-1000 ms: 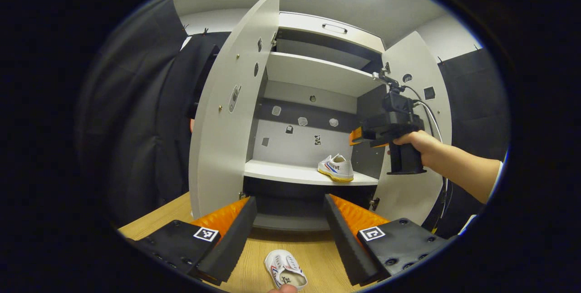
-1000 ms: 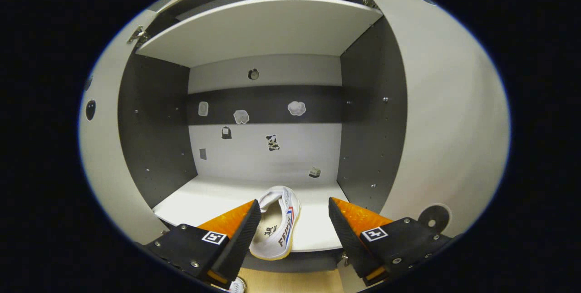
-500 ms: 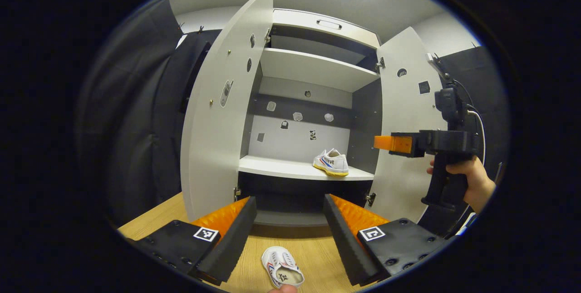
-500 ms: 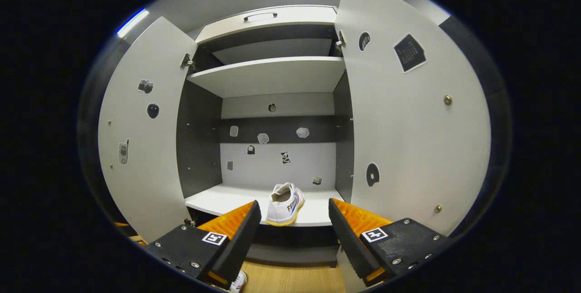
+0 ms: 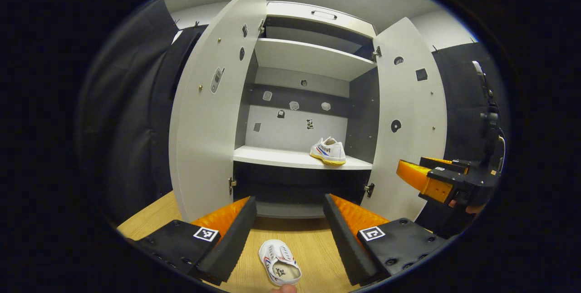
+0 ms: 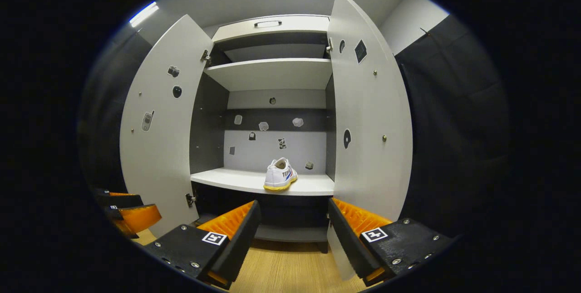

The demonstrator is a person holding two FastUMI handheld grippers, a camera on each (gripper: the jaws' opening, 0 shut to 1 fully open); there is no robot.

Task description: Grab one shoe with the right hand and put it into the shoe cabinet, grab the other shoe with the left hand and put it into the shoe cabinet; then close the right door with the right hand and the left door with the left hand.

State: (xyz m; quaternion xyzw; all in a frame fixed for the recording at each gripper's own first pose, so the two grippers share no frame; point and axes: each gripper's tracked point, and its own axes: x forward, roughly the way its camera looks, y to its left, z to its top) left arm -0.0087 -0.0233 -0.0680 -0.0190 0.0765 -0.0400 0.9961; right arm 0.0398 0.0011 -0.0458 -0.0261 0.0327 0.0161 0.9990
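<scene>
Right tongs (image 6: 290,234) withdrawn (spread, empty).

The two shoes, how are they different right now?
One shoe stands upright on the cabinet shelf; the other shoe lies on the wooden floor, between the left tongs. We see the shelf shoe's side, the floor shoe's opening. Both are white with red and blue stripes.

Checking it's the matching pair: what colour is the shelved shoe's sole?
Yellow, under the white shoe; clearest in the left gripper view.

My left gripper (image 5: 289,234) and right gripper (image 6: 294,234): black bodies with screws, a square black-and-white tag on each finger mount, ridged fingers.
</scene>
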